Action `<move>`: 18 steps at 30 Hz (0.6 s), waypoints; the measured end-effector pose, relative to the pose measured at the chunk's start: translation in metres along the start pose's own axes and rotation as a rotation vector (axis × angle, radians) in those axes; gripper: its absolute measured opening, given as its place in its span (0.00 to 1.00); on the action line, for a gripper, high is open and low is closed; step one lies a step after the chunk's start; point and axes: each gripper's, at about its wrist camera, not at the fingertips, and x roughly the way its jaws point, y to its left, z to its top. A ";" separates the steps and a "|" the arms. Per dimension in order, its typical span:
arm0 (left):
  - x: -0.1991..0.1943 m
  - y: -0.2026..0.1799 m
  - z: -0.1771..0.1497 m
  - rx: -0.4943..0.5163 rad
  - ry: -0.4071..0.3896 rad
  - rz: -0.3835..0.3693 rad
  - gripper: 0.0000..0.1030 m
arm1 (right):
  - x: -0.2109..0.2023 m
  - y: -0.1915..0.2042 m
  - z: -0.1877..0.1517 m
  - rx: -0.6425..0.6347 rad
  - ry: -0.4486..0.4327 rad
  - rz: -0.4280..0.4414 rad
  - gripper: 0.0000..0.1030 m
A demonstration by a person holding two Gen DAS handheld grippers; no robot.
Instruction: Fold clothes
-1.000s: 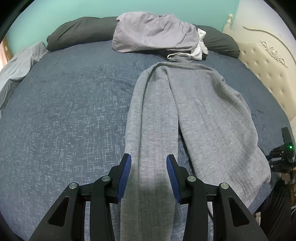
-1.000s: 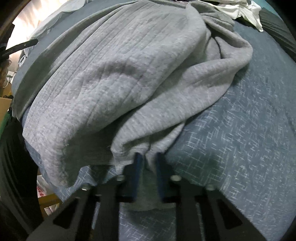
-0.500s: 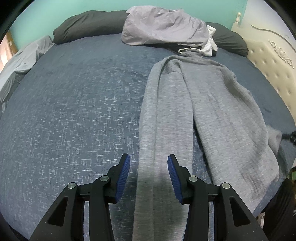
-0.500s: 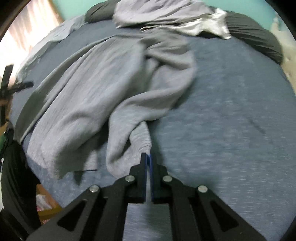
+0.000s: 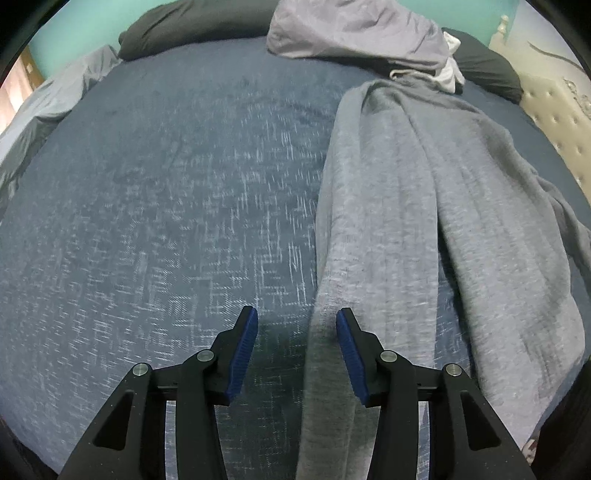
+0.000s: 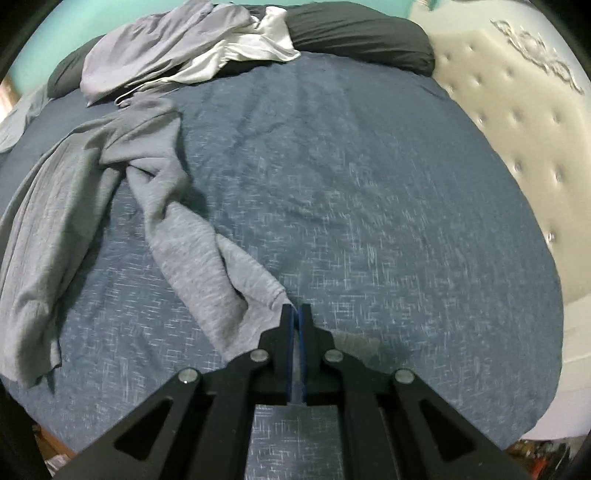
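Observation:
A grey knit sweater (image 5: 424, 221) lies lengthwise on the blue bed cover (image 5: 166, 184), with one long sleeve running toward my left gripper (image 5: 295, 314). That gripper hovers low over the bed, its jaws opening a little. The sleeve edge lies by the right pad (image 5: 347, 343) and nothing is pinched. In the right wrist view the sweater body (image 6: 55, 206) lies at the left and its other sleeve (image 6: 195, 258) stretches out across the bed. My right gripper (image 6: 295, 306) is shut on that sleeve's cuff.
A heap of lilac and white clothes (image 5: 354, 33) rests on dark pillows (image 5: 192, 26) at the far end. A cream tufted headboard (image 6: 517, 110) borders the right side. A grey sheet (image 5: 44, 103) hangs off the left edge. Bare blue cover (image 6: 369, 184) spreads right of the sleeve.
My right gripper has swung right, drawing the sleeve out away from the sweater body. My left gripper has sunk and shifted left, so the sleeve now lies by its right pad; its jaws widened slightly.

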 end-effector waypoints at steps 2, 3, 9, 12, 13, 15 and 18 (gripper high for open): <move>0.001 -0.001 -0.001 0.002 0.002 -0.013 0.47 | 0.000 -0.001 -0.002 0.029 -0.019 -0.011 0.02; -0.002 -0.001 -0.001 -0.004 -0.006 -0.028 0.47 | 0.001 -0.002 -0.001 0.048 -0.024 -0.005 0.02; -0.024 -0.009 0.002 0.018 -0.052 -0.081 0.47 | -0.004 0.002 0.007 0.082 -0.067 0.032 0.03; -0.016 -0.014 0.002 0.042 -0.024 -0.049 0.48 | -0.011 0.008 0.013 0.086 -0.086 0.055 0.03; -0.012 -0.014 0.002 0.040 -0.013 -0.044 0.49 | -0.012 0.012 0.015 0.087 -0.092 0.066 0.03; -0.003 -0.007 0.000 0.004 0.009 -0.056 0.49 | -0.016 0.021 0.017 0.077 -0.104 0.086 0.03; 0.010 -0.004 -0.006 -0.007 0.042 -0.054 0.48 | -0.020 0.035 0.017 0.038 -0.107 0.099 0.03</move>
